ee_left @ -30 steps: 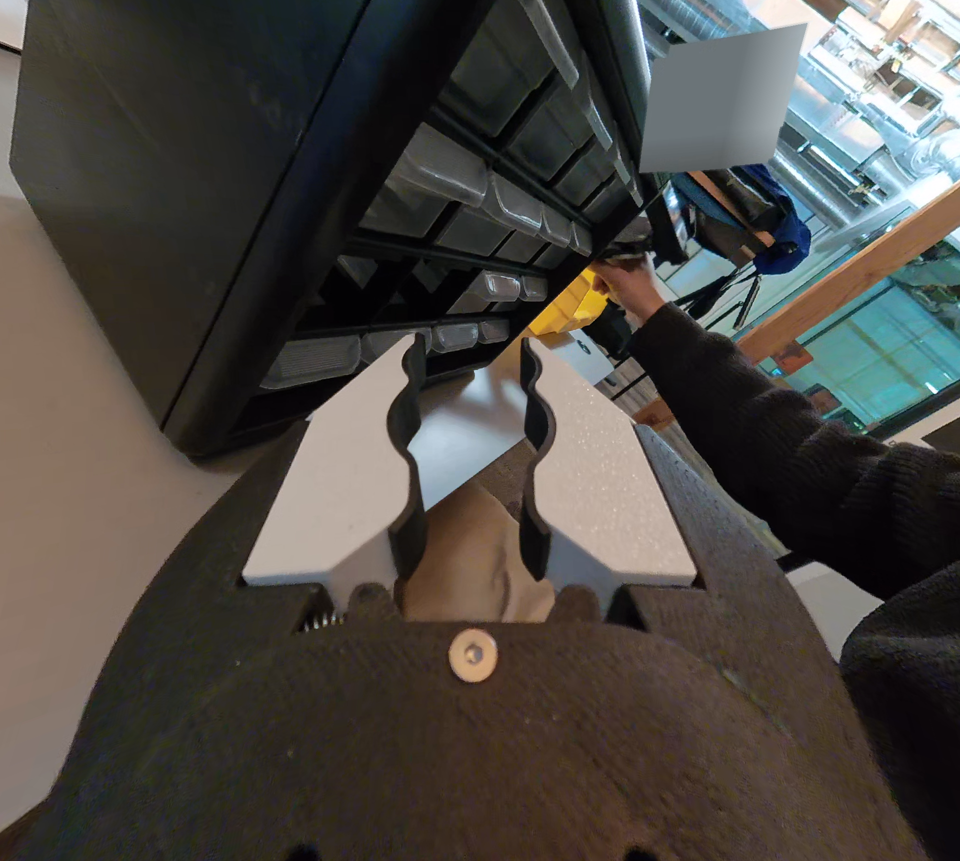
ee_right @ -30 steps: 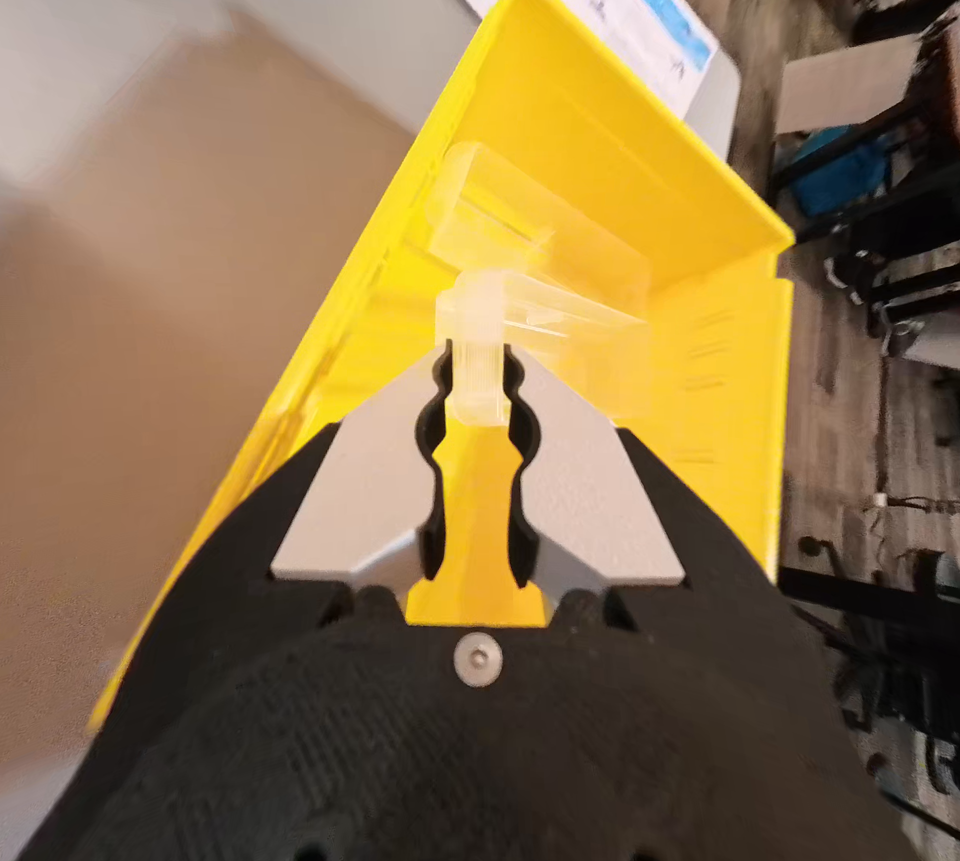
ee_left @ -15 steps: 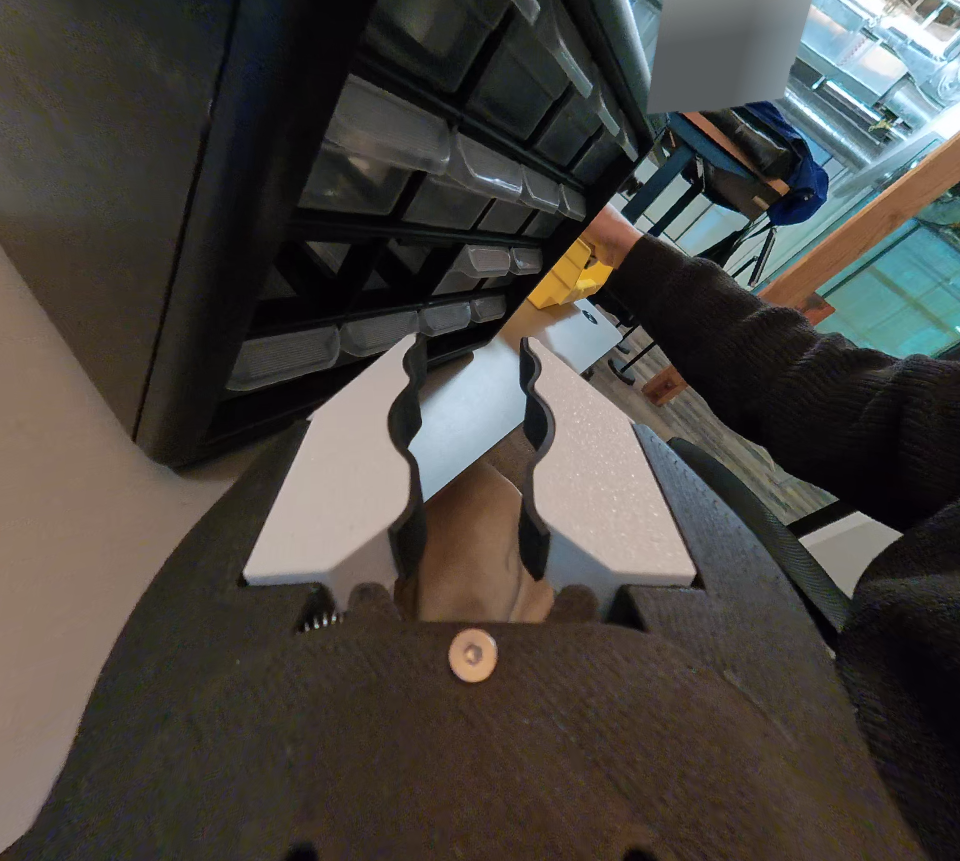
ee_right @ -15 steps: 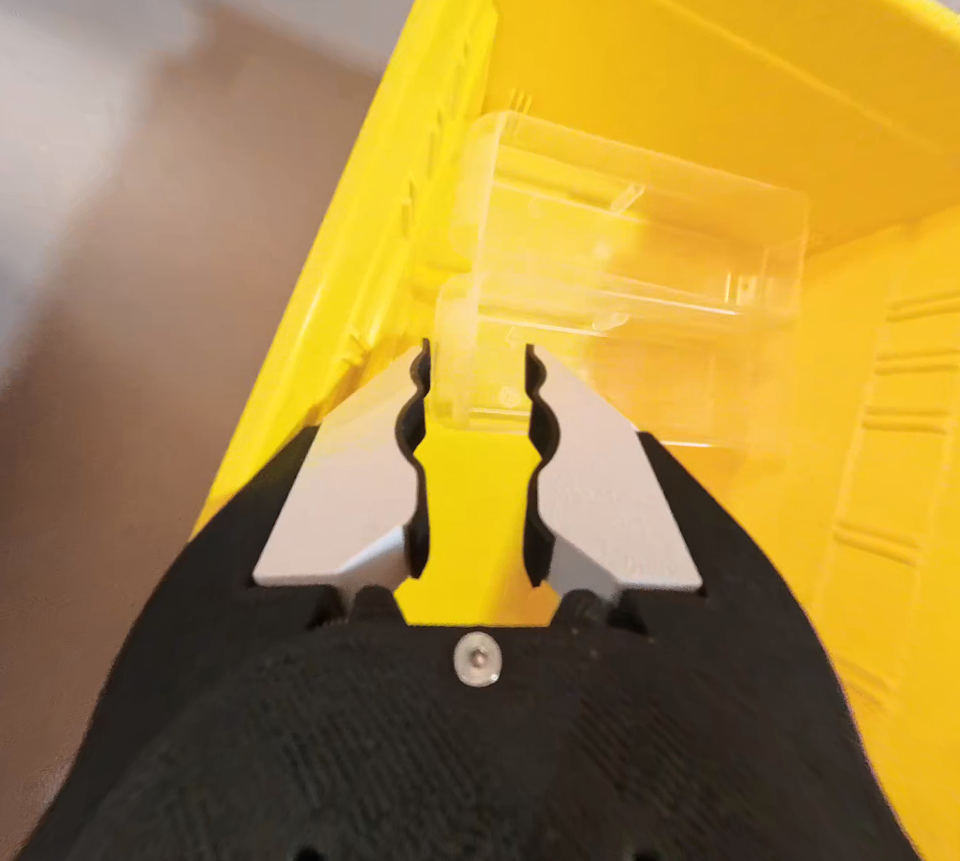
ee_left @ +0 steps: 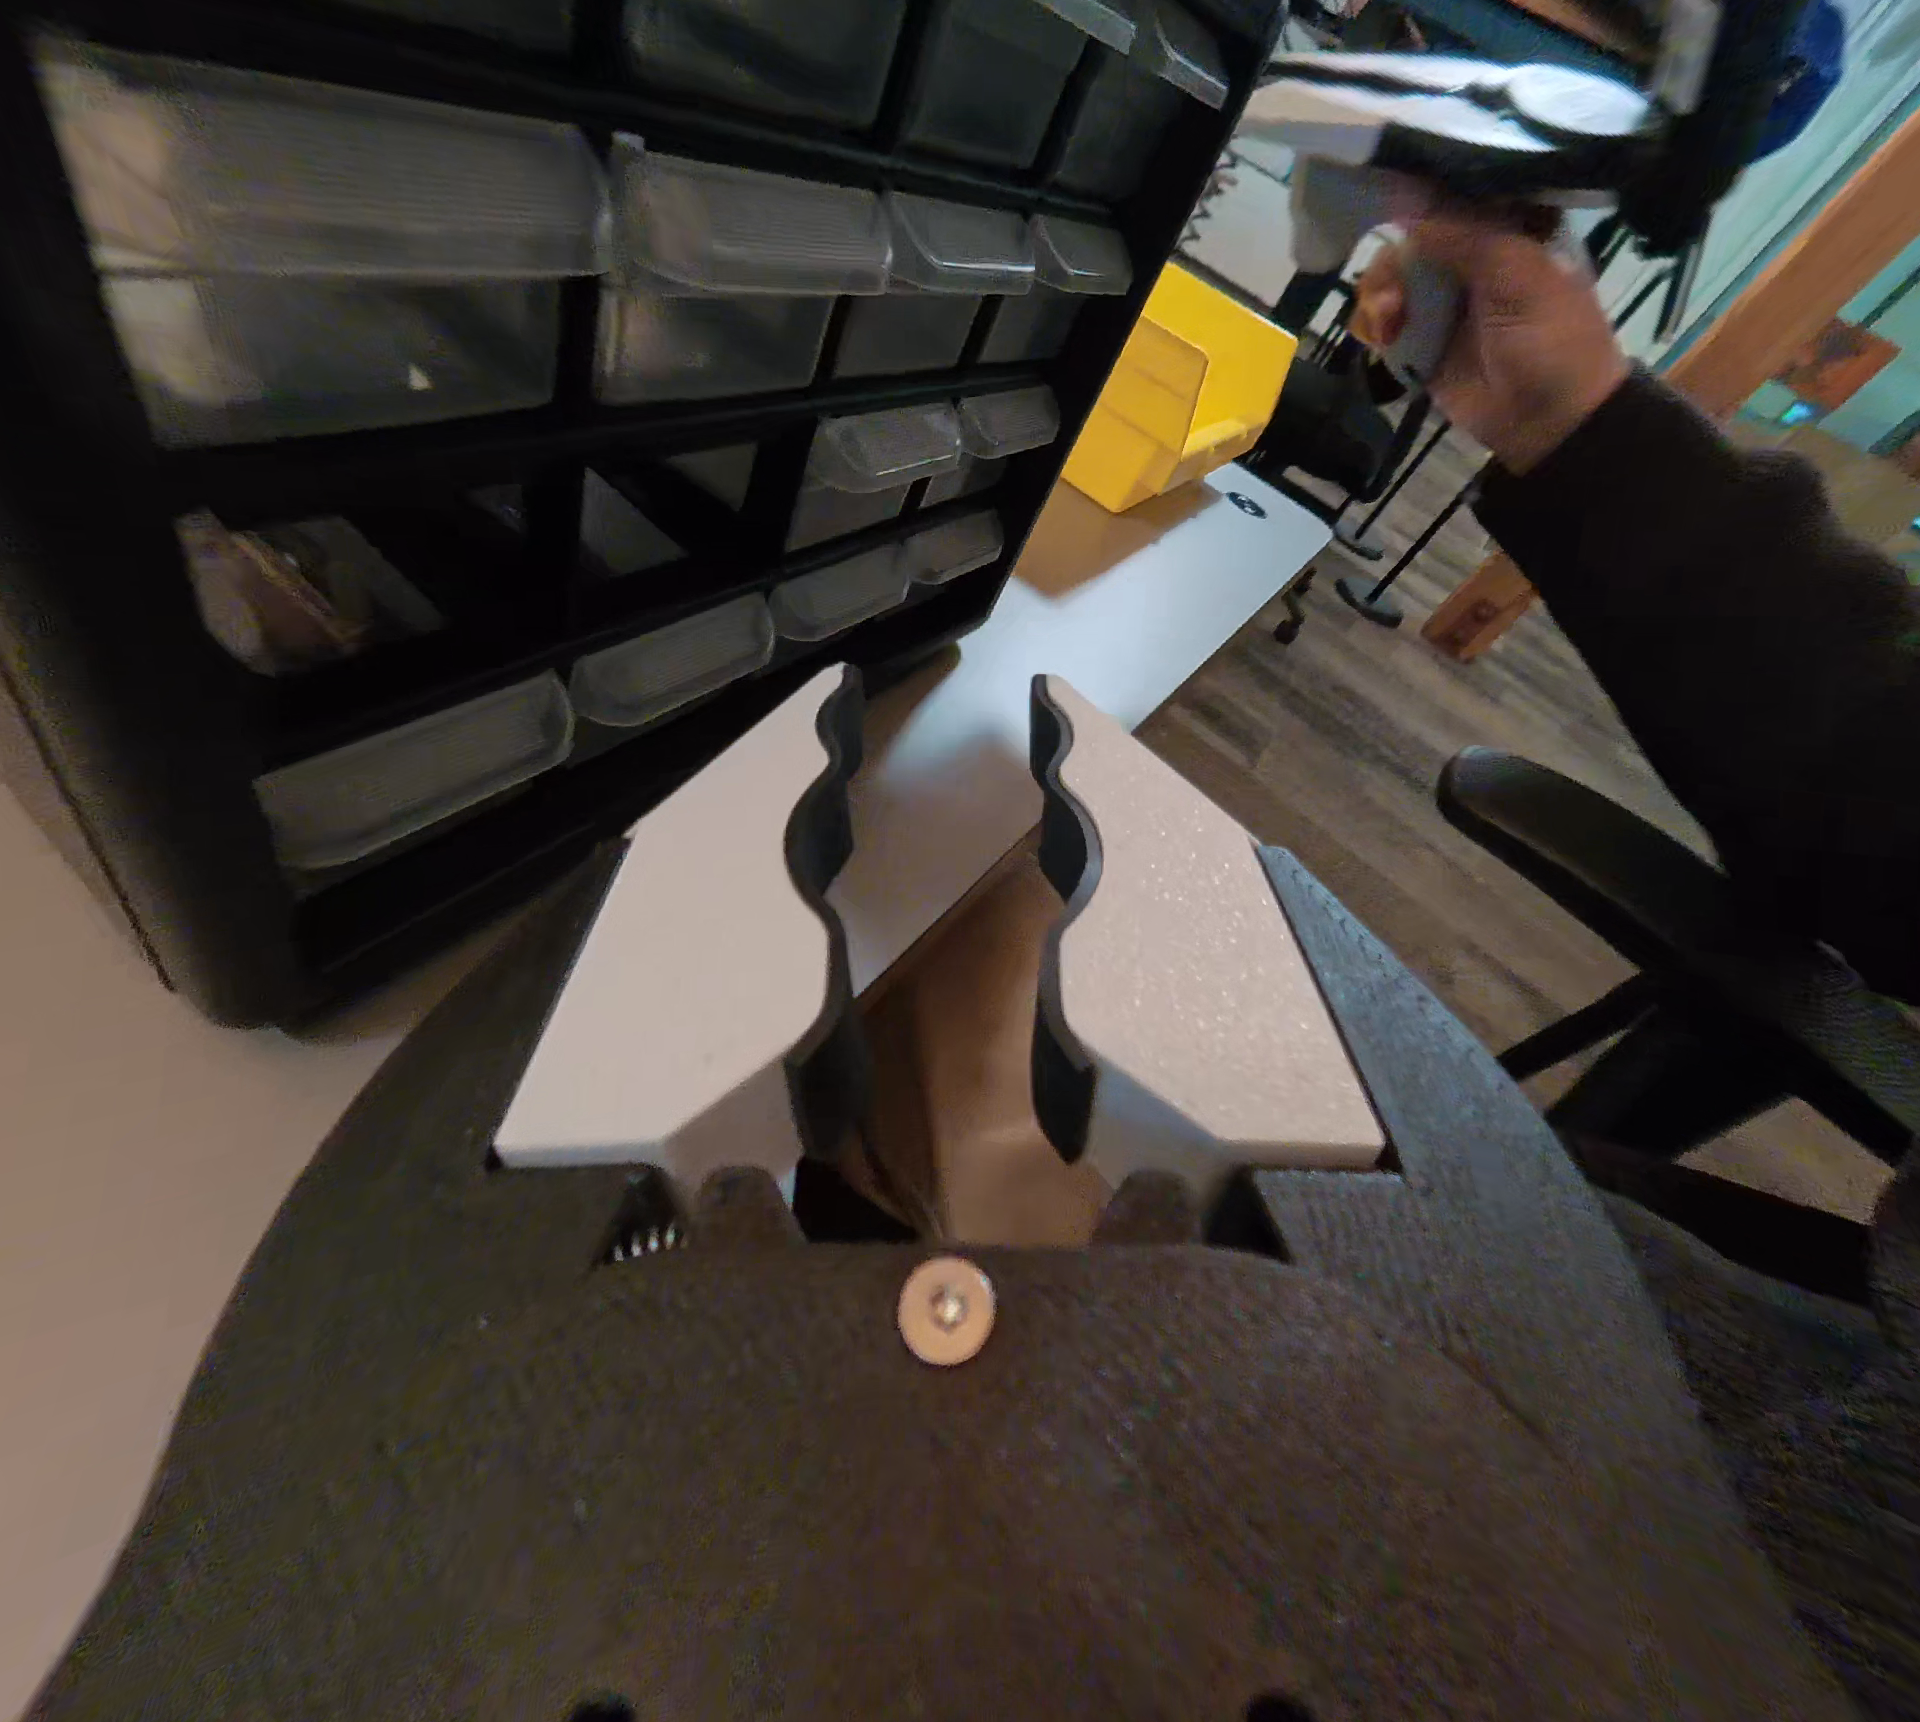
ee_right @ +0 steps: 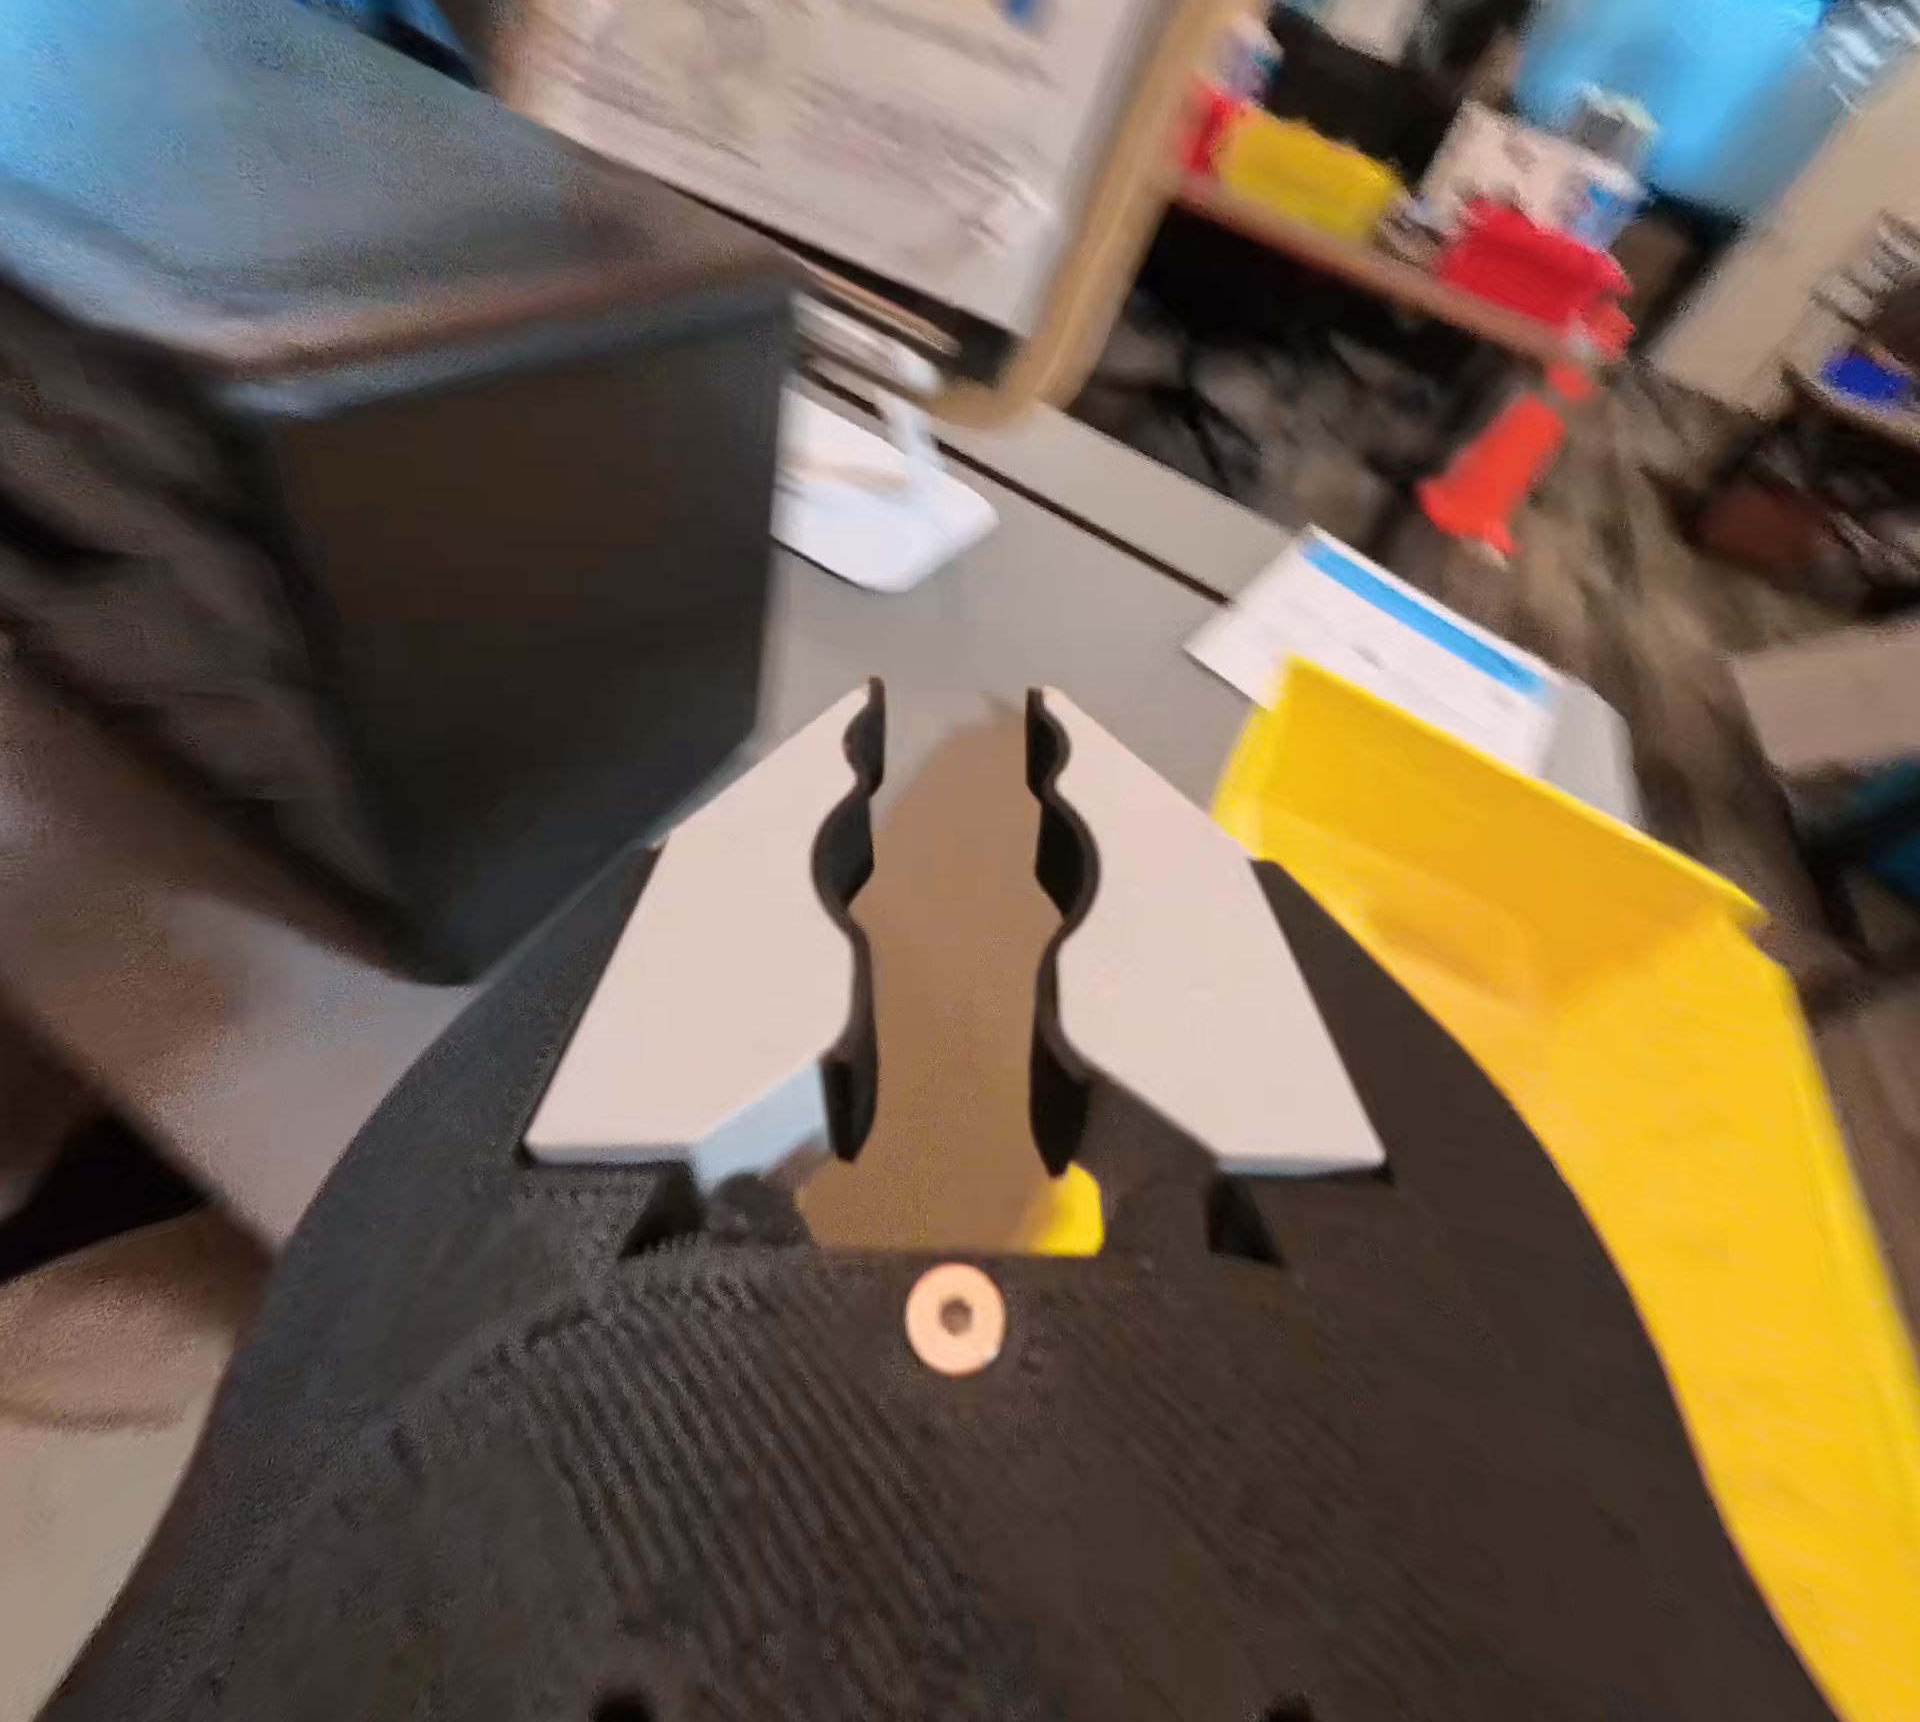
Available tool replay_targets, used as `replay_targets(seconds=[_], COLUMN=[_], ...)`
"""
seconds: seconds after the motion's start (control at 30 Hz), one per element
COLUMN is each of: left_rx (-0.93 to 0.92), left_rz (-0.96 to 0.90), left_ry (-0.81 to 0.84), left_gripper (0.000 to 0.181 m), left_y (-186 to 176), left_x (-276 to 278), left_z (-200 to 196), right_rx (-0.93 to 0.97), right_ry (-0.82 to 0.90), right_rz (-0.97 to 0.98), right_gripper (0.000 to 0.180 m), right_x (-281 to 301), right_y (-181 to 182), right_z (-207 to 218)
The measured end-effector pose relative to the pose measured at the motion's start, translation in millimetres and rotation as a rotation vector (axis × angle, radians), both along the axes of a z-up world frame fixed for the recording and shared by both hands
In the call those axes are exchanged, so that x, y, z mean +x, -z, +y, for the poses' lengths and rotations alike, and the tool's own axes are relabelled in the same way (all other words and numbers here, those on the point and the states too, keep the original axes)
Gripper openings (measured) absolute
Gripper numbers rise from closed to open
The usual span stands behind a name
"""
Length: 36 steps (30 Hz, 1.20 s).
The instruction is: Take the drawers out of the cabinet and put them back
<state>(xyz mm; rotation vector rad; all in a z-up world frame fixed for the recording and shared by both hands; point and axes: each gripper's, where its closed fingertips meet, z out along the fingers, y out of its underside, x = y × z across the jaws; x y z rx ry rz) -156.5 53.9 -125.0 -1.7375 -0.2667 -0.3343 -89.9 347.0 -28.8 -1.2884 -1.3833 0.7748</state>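
left gripper (ee_left: 940,696): fingers spread, nothing between them, low center of frame | right gripper (ee_right: 954,701): fingers apart, empty | cabinet (ee_left: 582,301): upper left in left wrist view, clear drawers (ee_left: 748,228) inside, some slots vacant | yellow bin (ee_right: 1558,997): right side, on the table (ee_right: 1049,550).

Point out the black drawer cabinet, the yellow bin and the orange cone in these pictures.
black drawer cabinet (ee_left: 582,436): left wrist view, on its front frame between drawer rows.
yellow bin (ee_right: 1455,851): right wrist view, on its inner wall.
orange cone (ee_right: 1496,467): right wrist view, on its body.
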Motion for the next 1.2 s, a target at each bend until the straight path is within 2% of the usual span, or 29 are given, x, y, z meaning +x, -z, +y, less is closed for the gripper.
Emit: replay_targets(seconds=[0.07,0.13,0.2,0.3,0.37,0.5,0.67,0.83,1.07,1.2], left_rx=[-0.015,-0.005,0.035,0.052,0.096,0.153,0.137,0.126,0.15,0.12], left_rz=[0.016,-0.11,-0.292,-0.427,-0.474,-0.522,-0.553,-0.566,-0.553,-0.55], left_ry=[-0.03,-0.057,-0.056,-0.12,-0.128,-0.129,-0.163,-0.137,-0.051,-0.051], left_gripper=[0.027,0.024,0.023,0.02,0.02,0.02,0.015,0.0,0.0,0.0], left_y=[3,5,4,11,7,-2,3,3,-8,-1], left_x=[0,2,7,-4,-9,-12,-20,-17,1,2], left_z=[10,24,37,48,53,64,75,74,58,55], right_rx=[-0.03,-0.117,-0.227,-0.324,-0.335,-0.331,-0.186,-0.006,0.222,0.358], right_ry=[-0.199,-0.35,-0.444,-0.528,-0.539,-0.583,-0.596,-0.55,-0.466,-0.432], right_rz=[0.099,0.16,0.183,0.157,0.073,0.019,-0.037,-0.109,-0.113,-0.095], right_gripper=[0.015,0.015,0.015,0.019,0.02,0.023,0.023,0.024,0.033,0.033], right_x=[0,-1,-3,-7,-9,-10,-13,-17,-27,-36], right_y=[-8,-2,12,45,68,83,94,107,97,84], right_z=[-64,-114,-148,-175,-180,-194,-207,-215,-217,-219])
